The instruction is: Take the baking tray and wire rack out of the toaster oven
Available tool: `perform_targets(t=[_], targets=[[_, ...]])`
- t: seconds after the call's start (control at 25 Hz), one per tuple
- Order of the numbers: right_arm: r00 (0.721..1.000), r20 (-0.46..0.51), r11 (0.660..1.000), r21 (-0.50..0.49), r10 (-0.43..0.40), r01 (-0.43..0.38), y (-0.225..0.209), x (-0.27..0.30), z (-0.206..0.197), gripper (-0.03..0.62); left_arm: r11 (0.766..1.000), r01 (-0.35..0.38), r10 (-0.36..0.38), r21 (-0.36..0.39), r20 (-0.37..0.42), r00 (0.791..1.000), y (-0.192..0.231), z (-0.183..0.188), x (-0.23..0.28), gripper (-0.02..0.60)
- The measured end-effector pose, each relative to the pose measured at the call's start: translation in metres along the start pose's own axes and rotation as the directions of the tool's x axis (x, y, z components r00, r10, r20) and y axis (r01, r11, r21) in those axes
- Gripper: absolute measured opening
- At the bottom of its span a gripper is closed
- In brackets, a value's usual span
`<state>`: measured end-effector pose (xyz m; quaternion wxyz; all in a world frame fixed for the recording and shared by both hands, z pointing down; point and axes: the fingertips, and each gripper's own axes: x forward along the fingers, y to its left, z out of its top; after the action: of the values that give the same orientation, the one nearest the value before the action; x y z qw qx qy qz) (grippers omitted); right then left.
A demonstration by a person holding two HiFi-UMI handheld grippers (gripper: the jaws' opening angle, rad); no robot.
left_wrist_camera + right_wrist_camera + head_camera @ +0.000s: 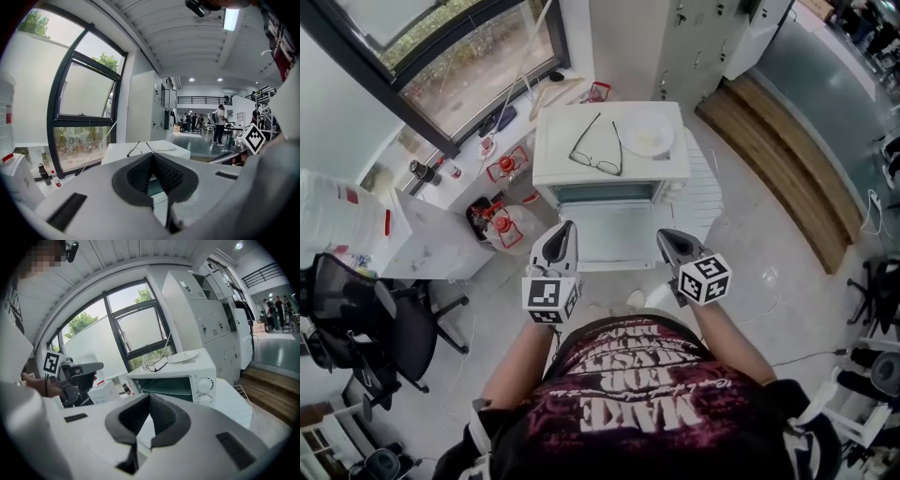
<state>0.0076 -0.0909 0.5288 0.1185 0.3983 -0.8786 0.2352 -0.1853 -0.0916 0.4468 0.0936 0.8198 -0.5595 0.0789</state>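
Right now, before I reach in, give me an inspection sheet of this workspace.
Surface: white table, oven standing on it.
Job's things: toaster oven, door open; one shelf shows inside, tray or rack cannot be told.
Clutter: glasses and plate on the oven's top.
Grippers: left gripper and right gripper shut, empty, short of the door.
Cables: thin cable on the floor.
Surroundings: window, office chair, red-capped containers, people far off.
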Motion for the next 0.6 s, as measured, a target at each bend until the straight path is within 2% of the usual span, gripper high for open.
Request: perform_targets(t=[0.2,0.36,0.48,0.6], targets=[[0.998,-0.026,0.998,0.005,0.063,-0.063,-0.008,0.031,0.0,0.003,0.997,-0.074,0.074,-0.009,-0.01,0.997,0.009,-0.006,0.007,0.006],[0.992,-0.072,0.994,0.041,0.108,-0.105,0.004,0.055,-0.013,0.003,0.992,-0.122,0.123,0.011,-0.042,0.992,0.038,-0.012,0.01,0.006],[0.989,-0.101,0.992,0.075,0.112,-0.104,0.007,0.08,-0.02,0.003,0.989,-0.145,0.145,0.019,-0.049,0.988,0.069,-0.01,0.023,0.006],[0.988,-0.119,0.988,0.129,0.094,-0.079,0.007,0.11,-0.023,0.003,0.991,-0.129,0.13,0.022,-0.061,0.99,0.097,-0.008,0.042,0.006]])
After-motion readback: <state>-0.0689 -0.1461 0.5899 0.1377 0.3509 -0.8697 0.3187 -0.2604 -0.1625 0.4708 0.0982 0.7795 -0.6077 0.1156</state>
